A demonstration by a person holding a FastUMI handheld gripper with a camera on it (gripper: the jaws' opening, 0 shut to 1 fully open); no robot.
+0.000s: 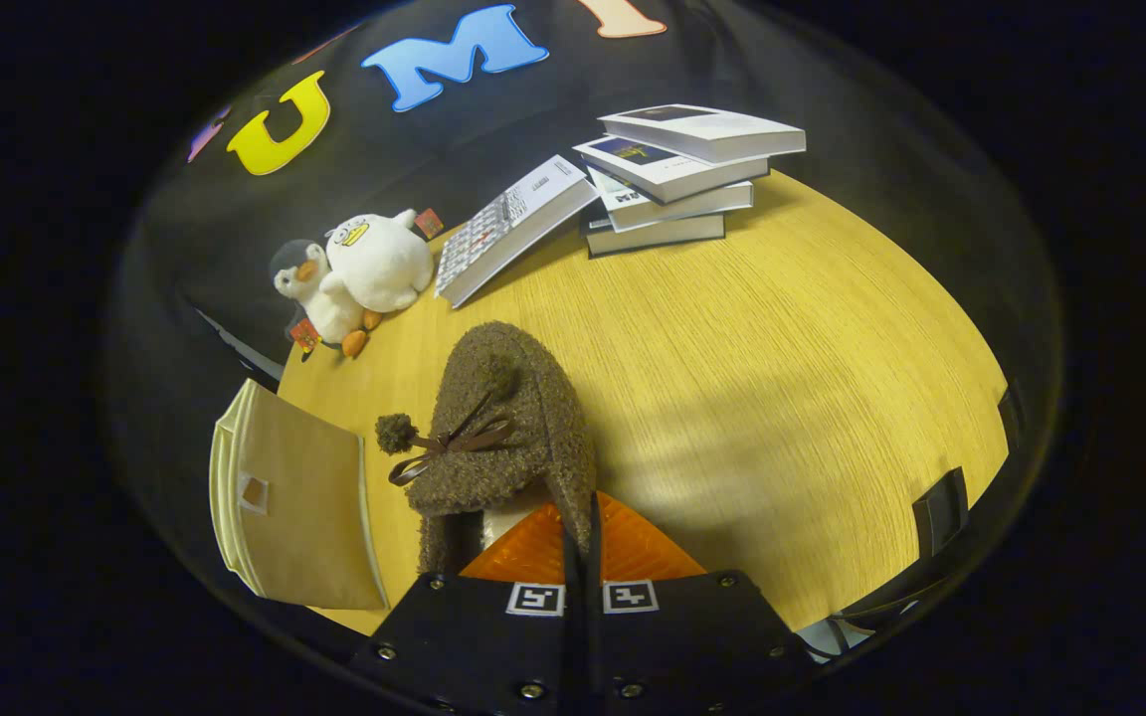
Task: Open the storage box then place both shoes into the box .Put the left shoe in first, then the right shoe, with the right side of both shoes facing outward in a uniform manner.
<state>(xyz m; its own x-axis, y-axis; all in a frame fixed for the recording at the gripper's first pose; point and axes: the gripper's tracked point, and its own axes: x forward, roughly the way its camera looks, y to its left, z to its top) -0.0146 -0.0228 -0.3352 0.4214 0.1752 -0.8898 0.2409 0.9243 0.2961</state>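
Gripping brown fuzzy slipper (508, 428) by heel-side collar edge, gripper (581, 517) fingers clenched nearly together on it, toe pointing away over wooden table (782, 398). Lying just left of slipper: beige storage box (294, 507). Sitting beyond: two plush penguins (354, 273), leaning booklet (513, 229), stacked books (682, 174).

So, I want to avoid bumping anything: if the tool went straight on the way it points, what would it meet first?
The tool is shut on the brown fuzzy slipper, so that travels along. Beyond its toe, the tilted book probably comes first, though depth is unclear.
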